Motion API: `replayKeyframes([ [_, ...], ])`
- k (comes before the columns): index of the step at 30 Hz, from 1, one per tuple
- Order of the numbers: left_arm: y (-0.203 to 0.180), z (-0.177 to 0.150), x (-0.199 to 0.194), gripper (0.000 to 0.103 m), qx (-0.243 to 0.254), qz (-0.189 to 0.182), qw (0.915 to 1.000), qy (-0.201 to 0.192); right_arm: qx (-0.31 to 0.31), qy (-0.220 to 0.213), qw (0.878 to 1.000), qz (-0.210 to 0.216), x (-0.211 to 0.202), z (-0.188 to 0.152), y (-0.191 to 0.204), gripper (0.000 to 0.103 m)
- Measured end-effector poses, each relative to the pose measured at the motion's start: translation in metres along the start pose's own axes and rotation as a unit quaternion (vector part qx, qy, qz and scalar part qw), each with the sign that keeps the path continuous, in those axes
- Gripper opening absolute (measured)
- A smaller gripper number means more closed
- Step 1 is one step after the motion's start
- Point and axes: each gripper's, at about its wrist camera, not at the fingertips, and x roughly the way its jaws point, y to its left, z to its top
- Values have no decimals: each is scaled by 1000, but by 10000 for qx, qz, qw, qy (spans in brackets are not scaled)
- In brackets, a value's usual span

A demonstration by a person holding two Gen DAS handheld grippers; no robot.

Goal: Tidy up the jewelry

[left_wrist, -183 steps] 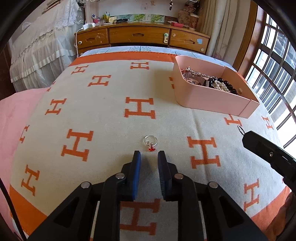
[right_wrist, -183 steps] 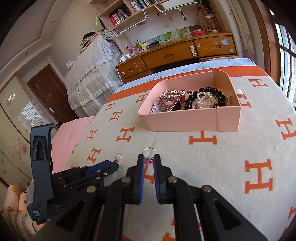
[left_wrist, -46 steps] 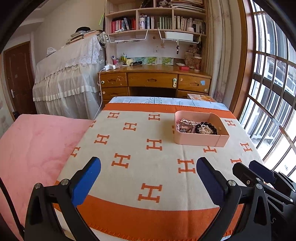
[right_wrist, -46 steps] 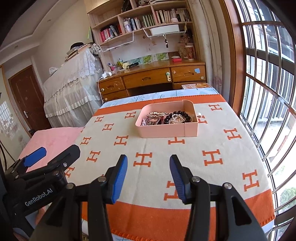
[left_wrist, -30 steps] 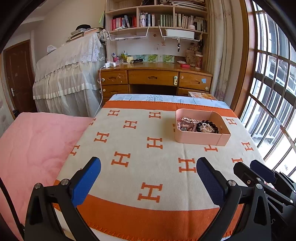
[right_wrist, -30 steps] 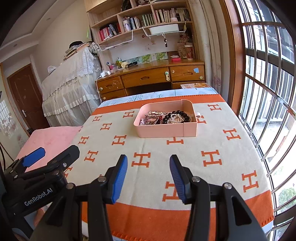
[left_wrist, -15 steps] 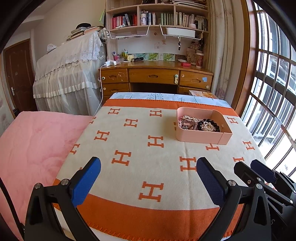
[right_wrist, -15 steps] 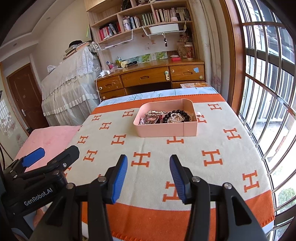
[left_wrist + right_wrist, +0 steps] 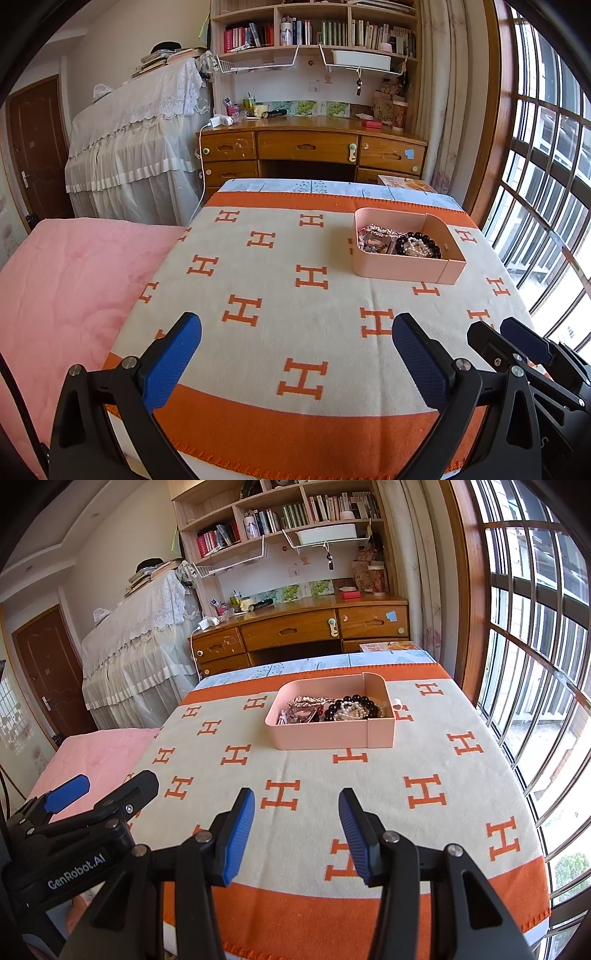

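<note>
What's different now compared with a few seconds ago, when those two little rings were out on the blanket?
Both rings have left the blanket; presumably they went into the pink tray, though I cannot pick them out there. The left gripper and right gripper, then nearly closed low over the rings, have opened wide and pulled back, empty. The tray has stayed where it was.

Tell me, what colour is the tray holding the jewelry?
The tray is pale pink, seen best in the right wrist view.

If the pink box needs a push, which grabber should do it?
Probably the right. The pink box sits almost straight ahead of the right gripper, while it lies off to the right of the left gripper. Both are open and empty.
</note>
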Motion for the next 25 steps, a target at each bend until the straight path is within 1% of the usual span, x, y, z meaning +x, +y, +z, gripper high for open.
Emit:
replayKeyframes([
  [20, 1, -2, 3, 102, 2, -76, 9999, 86, -3, 23, 10000, -19, -1, 0, 0, 48],
  [25, 1, -4, 4, 102, 8, -91, 9999, 137, 5, 47, 10000, -29, -8, -9, -5, 48],
])
